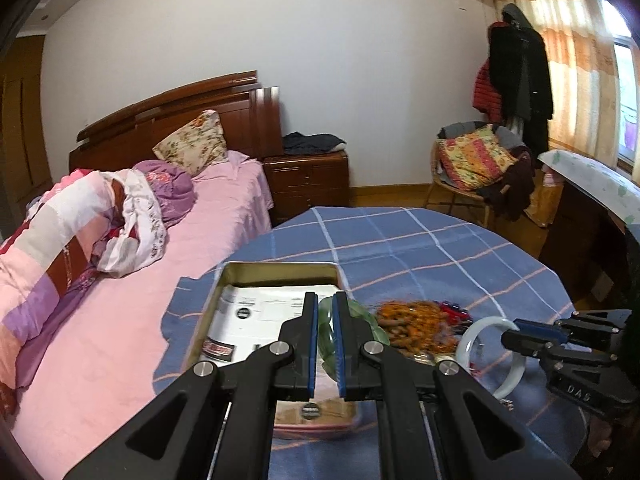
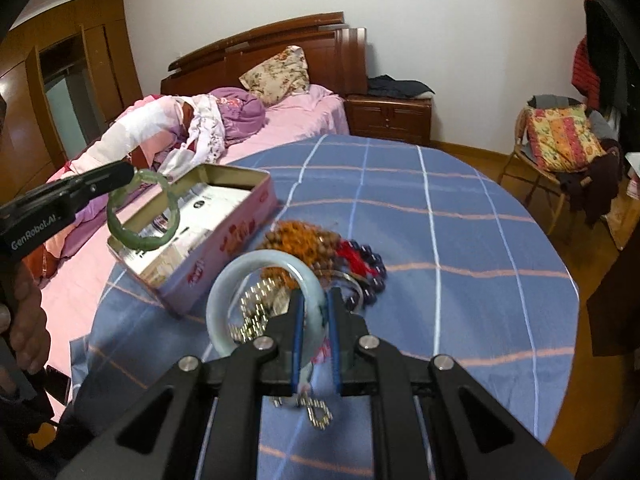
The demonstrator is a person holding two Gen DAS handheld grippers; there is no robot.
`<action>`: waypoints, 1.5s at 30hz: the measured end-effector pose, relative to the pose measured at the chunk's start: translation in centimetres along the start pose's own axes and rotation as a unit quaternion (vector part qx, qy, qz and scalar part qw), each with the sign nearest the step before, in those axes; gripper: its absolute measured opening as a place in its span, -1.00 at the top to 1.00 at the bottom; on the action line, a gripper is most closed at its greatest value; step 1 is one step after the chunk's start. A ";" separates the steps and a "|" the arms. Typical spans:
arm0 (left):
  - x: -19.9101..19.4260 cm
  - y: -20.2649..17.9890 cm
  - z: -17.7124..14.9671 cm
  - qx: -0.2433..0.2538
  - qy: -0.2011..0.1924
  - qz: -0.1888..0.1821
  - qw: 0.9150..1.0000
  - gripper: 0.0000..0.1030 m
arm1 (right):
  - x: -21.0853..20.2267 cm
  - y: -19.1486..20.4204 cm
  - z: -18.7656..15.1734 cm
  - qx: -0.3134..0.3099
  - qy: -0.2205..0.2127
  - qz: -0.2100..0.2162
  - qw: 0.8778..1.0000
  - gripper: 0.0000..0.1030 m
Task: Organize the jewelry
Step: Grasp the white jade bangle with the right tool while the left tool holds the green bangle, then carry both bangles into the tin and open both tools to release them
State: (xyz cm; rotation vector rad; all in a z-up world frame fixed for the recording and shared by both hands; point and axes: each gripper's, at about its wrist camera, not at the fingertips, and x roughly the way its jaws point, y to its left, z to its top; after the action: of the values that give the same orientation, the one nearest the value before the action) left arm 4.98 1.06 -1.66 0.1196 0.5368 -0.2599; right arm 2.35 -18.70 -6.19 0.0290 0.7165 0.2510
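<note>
The left gripper (image 1: 325, 304) is clamped on a green bangle (image 2: 142, 210), held above the open tin (image 2: 224, 216). The right gripper (image 2: 315, 300) grips a white bangle (image 2: 256, 268), apparently just above the bead pile (image 2: 320, 252) on the table (image 2: 480, 240)

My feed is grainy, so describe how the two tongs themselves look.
Both the left tongs and right tongs are matte black, angular linkages with silver round pivot bolts and blue-lined inner finger pads. White "GenRobot.AI" lettering marks the left body; "DAS" is embossed on the right.

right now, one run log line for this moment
left gripper: shut on dark green jade bangle over open pink tin | right gripper: shut on pale white jade bangle
</note>
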 end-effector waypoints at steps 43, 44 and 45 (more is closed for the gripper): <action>11.0 7.4 0.3 -0.014 0.058 0.060 0.996 0.87 | 13.7 7.0 8.9 -0.039 0.048 0.039 0.997 0.73; 11.1 7.4 0.3 -0.013 0.060 0.060 0.996 0.86 | 13.9 7.0 8.8 -0.039 0.050 0.038 0.997 0.73; 11.3 7.4 0.2 -0.014 0.062 0.062 0.996 0.86 | 14.0 7.0 8.8 -0.040 0.052 0.038 0.997 0.73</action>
State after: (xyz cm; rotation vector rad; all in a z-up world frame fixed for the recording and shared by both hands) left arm 16.46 5.74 -7.00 0.1423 0.6545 -0.1243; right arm 16.76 -8.06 -7.81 -0.0327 0.8094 0.3546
